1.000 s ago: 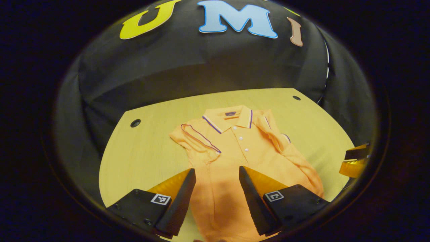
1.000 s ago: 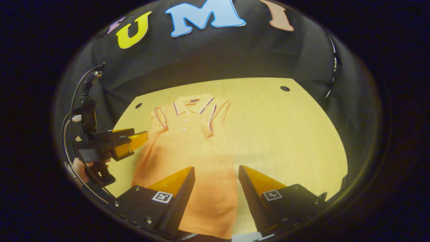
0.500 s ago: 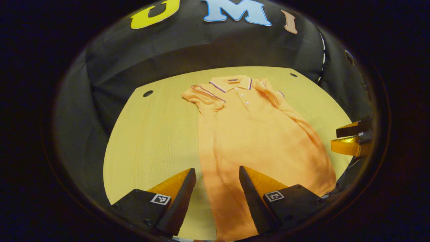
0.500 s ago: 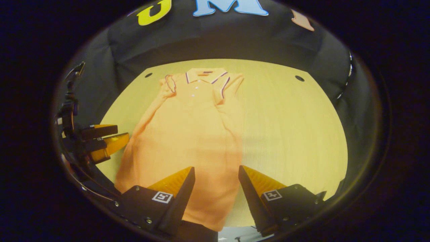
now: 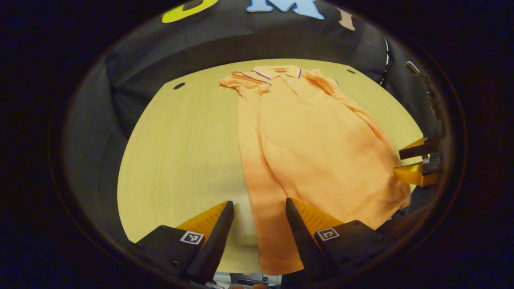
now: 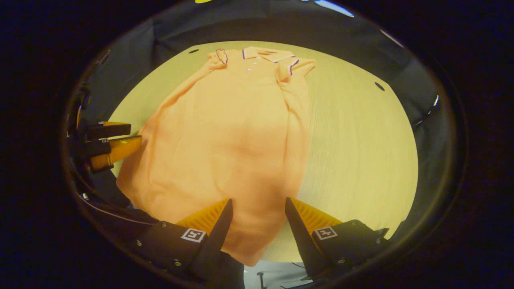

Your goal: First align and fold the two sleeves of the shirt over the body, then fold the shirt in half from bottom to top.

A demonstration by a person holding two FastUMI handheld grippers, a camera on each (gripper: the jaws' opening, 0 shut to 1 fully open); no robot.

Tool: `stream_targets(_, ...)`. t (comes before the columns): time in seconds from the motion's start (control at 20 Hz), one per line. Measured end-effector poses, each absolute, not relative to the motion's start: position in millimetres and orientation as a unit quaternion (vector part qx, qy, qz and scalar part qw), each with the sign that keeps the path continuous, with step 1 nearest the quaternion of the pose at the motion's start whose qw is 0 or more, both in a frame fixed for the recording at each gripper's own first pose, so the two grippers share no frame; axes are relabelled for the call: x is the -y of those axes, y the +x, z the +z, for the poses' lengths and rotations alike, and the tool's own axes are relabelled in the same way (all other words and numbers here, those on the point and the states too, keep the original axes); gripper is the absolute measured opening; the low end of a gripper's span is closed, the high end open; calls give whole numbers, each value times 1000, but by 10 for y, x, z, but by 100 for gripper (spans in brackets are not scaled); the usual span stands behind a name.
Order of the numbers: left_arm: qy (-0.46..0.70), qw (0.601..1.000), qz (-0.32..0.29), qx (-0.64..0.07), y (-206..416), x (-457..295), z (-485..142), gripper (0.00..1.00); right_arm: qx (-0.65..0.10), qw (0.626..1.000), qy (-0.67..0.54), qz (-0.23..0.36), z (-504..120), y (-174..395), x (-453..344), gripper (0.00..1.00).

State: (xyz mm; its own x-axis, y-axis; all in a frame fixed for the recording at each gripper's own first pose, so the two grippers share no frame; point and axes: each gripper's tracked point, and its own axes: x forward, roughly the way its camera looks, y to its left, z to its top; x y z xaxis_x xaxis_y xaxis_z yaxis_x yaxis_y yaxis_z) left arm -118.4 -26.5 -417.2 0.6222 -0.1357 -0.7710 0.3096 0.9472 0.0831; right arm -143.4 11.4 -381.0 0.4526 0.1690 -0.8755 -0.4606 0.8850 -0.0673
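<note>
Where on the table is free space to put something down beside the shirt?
Bare wooden table lies left of the orange polo shirt, up to the booth wall, and another bare patch lies on the shirt's other side. The near edge is crowded: shirt hem plus left gripper and right gripper.

1 shirt (image 5: 313,144), 1 table (image 5: 180,152), 2 hand-held grippers: left (image 5: 257,218), right (image 6: 257,216).

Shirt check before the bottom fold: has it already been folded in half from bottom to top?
No, the shirt lies full length, its hem at the table's near edge.
</note>
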Motion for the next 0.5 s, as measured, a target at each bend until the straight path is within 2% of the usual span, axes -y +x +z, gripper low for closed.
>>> stream_targets(0.05,108,892,-124,-421,-1199,254,-4229,92,-491,836,-155,188,-3848,-1462,-112,82)
stream_targets(0.1,110,890,-126,-424,-1225,265,-4261,92,-494,834,-159,189,-3897,-1479,-115,82)
stream_targets(0.15,112,888,-127,-427,-1242,261,-4281,87,-496,831,-165,189,-3930,-1492,-109,85)
stream_targets(0.25,115,889,-131,-424,-1232,292,-4274,89,-492,833,-165,191,-3918,-1487,-110,86)
stream_targets(0.35,113,889,-128,-426,-1232,296,-4282,82,-496,832,-160,190,-3942,-1484,-109,85)
stream_targets(0.4,110,889,-127,-426,-1218,301,-4279,89,-498,831,-159,191,-3952,-1486,-113,85)
stream_targets(0.5,104,888,-126,-429,-1232,295,-4291,89,-500,829,-161,192,-3961,-1476,-111,86)
